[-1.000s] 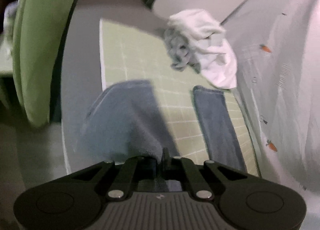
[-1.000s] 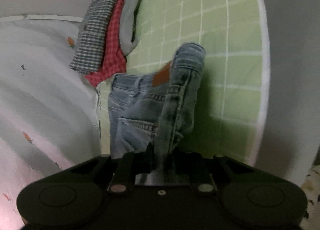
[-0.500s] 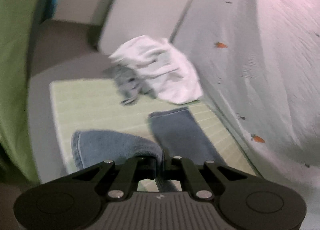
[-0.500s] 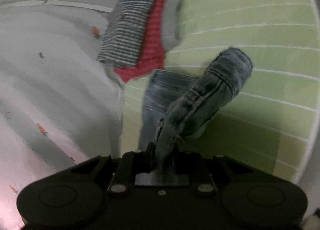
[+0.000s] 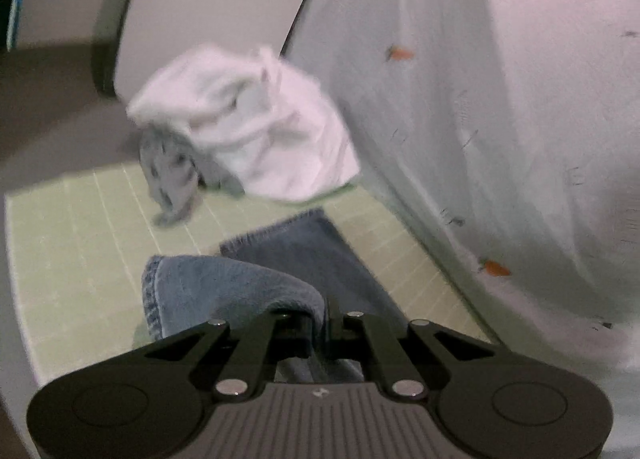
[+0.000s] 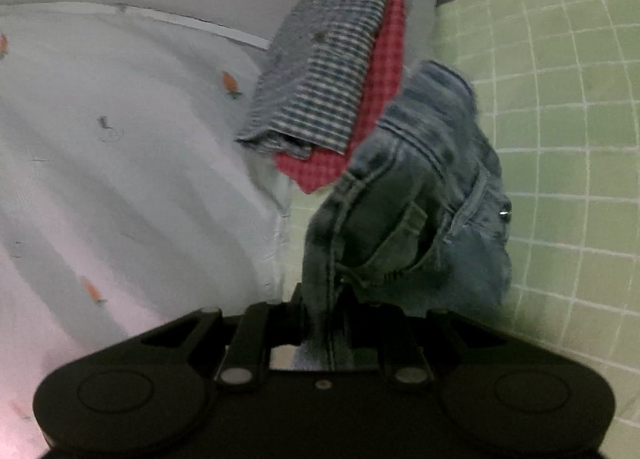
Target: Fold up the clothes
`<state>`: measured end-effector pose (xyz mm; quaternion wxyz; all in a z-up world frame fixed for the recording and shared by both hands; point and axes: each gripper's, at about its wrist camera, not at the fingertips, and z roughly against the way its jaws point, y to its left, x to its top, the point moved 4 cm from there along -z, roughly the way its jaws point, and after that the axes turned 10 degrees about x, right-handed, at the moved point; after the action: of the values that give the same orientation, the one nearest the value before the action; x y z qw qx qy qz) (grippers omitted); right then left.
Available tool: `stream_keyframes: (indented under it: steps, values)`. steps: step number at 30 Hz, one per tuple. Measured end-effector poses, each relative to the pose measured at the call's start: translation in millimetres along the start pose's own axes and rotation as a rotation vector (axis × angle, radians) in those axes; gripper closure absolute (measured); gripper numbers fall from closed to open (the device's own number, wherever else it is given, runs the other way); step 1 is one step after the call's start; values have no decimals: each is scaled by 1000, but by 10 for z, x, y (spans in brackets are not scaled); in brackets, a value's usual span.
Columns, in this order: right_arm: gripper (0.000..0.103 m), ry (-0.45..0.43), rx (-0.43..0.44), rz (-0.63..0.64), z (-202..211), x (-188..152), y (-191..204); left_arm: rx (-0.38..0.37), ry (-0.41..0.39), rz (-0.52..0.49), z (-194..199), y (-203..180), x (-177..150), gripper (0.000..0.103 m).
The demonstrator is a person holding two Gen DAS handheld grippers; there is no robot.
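Note:
A pair of blue jeans lies on a pale green checked mat (image 5: 80, 243). My left gripper (image 5: 326, 319) is shut on the hem end of one jeans leg (image 5: 224, 287), lifted and folded over; the other leg (image 5: 320, 247) lies flat on the mat beyond it. In the right wrist view my right gripper (image 6: 324, 307) is shut on the waist end of the jeans (image 6: 420, 199), which hangs bunched above the green mat (image 6: 560, 139), its rivet and seams showing.
A crumpled white garment (image 5: 248, 123) over a grey one (image 5: 172, 171) sits at the mat's far end. A stack of folded shirts, checked grey (image 6: 320, 67) over red (image 6: 380, 91), lies by the mat. A white carrot-print sheet (image 5: 500, 119) borders the mat.
Both grippers have risen and travelled with the jeans; the left-held leg has folded over toward the white pile, and the waist end has lifted off the mat toward the folded shirts.

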<state>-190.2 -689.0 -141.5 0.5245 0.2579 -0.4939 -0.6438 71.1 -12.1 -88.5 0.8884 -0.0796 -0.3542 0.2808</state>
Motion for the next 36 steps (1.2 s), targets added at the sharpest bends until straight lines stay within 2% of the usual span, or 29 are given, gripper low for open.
stream_keyframes:
  steps: [3,5,7,10,11,12,13,14,15,17,18,19,20,21,24,28,32,36]
  values:
    - [86,34,-84,60,-357,-131,11,18,82,101,-456,0,-9,98]
    - [86,43,-109,85,-554,-164,79,26,110,119,-673,-73,25,98]
    - [85,43,-153,120,-750,-148,184,48,119,50,-855,-271,108,98]
    - [85,44,-195,154,-1104,-61,300,21,108,-74,-1154,-675,256,97]
    - [82,47,-195,149,-1247,-24,301,6,113,-100,-1290,-812,283,97]
    - [80,52,-189,142,-1395,10,288,-9,118,-126,-1427,-949,308,91]
    - [69,54,-185,141,-1528,18,288,-23,123,-152,-1564,-1086,334,84]
    - [57,58,-183,152,-1641,11,293,-32,141,-155,-1691,-1186,322,83]
    - [52,65,-183,166,-1746,11,293,-26,176,-146,-1813,-1274,311,80]
    - [35,82,-176,234,-1794,-72,357,-19,187,-167,-1841,-1345,223,72]
    - [28,86,-177,299,-1757,-129,419,-16,191,-178,-1853,-1379,179,62]
    - [11,90,-178,364,-1720,-185,481,-13,196,-188,-1864,-1413,134,48]
    - [0,89,-192,436,-1659,-250,524,3,169,-223,-1802,-1397,86,39]
    - [0,83,-223,507,-1567,-322,534,20,139,-259,-1736,-1379,38,26]
    - [0,103,-299,607,-1254,-509,375,38,109,-343,-1514,-1254,-96,23]
    - [0,86,-306,648,-838,-689,72,37,62,-427,-1174,-1046,-272,9]
    - [0,64,-347,632,-725,-778,-44,2,61,-465,-891,-976,-456,7]
    - [0,49,-355,533,-612,-839,-197,-13,54,-464,-685,-959,-569,6]
